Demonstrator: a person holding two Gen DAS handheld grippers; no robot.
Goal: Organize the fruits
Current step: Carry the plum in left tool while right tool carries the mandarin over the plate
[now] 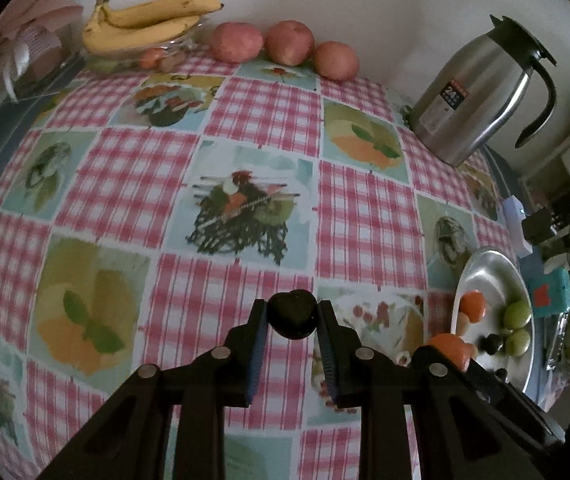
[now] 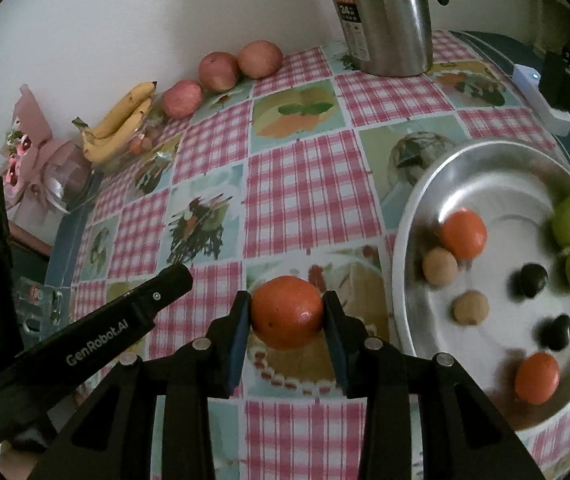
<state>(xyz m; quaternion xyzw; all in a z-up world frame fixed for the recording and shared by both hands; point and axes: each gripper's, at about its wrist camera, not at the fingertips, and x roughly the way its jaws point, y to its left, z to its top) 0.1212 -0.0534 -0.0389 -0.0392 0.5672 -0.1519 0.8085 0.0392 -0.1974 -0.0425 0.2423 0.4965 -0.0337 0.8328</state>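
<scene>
We read "GenRobot.AI" in white on the black left gripper arm. The steel thermos label showed "24"; smaller print was illegible.

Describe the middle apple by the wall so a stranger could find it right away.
Start at the steel thermos jug against the wall and follow the checked tablecloth leftward towards the bananas. Three apples line up there; the middle apple touches its right neighbour, with a gap to the left.

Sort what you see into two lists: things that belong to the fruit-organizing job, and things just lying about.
Job: dark fruit in left gripper; orange in right gripper; metal plate; bananas; apples.

Lying about: steel jug; pink bouquet; white box.
</scene>
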